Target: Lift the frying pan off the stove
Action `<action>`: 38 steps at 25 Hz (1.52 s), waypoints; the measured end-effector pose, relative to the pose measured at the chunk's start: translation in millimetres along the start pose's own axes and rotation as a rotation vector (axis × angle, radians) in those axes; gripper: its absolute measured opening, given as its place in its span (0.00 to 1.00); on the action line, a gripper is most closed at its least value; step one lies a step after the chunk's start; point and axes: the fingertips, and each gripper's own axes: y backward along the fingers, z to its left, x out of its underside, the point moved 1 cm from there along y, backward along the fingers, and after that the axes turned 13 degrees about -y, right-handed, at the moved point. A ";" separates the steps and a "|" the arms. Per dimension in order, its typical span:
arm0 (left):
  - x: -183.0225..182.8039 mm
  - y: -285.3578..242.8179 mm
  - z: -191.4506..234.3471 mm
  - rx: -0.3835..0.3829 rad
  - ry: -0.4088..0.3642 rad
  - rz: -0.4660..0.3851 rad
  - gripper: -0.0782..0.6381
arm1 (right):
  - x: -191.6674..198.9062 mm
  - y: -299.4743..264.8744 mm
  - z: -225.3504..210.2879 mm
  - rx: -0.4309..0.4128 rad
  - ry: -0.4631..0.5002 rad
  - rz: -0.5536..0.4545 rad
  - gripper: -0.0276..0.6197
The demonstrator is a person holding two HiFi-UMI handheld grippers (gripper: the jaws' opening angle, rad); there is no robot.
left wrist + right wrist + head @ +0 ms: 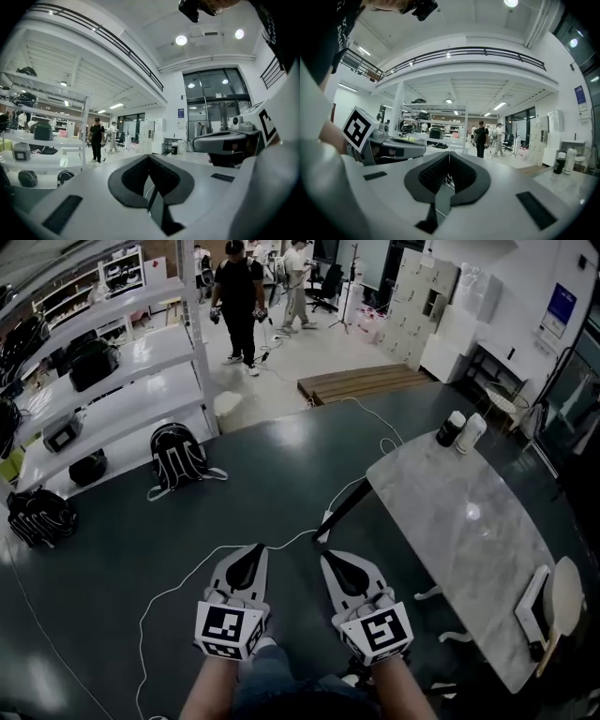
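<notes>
**Pan out of sight, both claws shut and empty**

The task has not started, as far as the views show. Neither a frying pan nor a stove appears in any view, so where the pan stands cannot be told.

The left claw and the right claw hang side by side over a dark floor, both pointing roughly level across a large room. In the left gripper view the left claw has its dark pads pressed together with nothing between them. The right gripper view shows the same of the right claw: closed tight, holding nothing.

A marble table stands ahead and to the right of the right claw, with two bottles at its far corner. A white cable trails across the floor just left of the left claw. Further ahead of that claw lie a backpack and white shelves, and a person in black stands well beyond them.

All of the job is left: the person likely has to find the stove, open a claw, take the pan's handle and lift.
</notes>
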 end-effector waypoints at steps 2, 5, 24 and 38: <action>-8.9 -8.3 -29.1 0.050 -0.027 -0.010 0.12 | -0.1 23.1 -19.2 0.041 -0.010 -0.006 0.08; -22.4 -18.4 -71.0 0.110 -0.047 -0.031 0.12 | 0.3 56.5 -44.4 0.095 -0.023 -0.021 0.08; -58.7 -28.0 -307.1 0.381 -0.101 -0.074 0.12 | 23.9 271.5 -129.0 0.328 -0.055 -0.073 0.08; -87.7 -27.9 -456.2 0.620 -0.129 -0.141 0.12 | 20.9 419.1 -194.2 0.588 -0.119 -0.168 0.08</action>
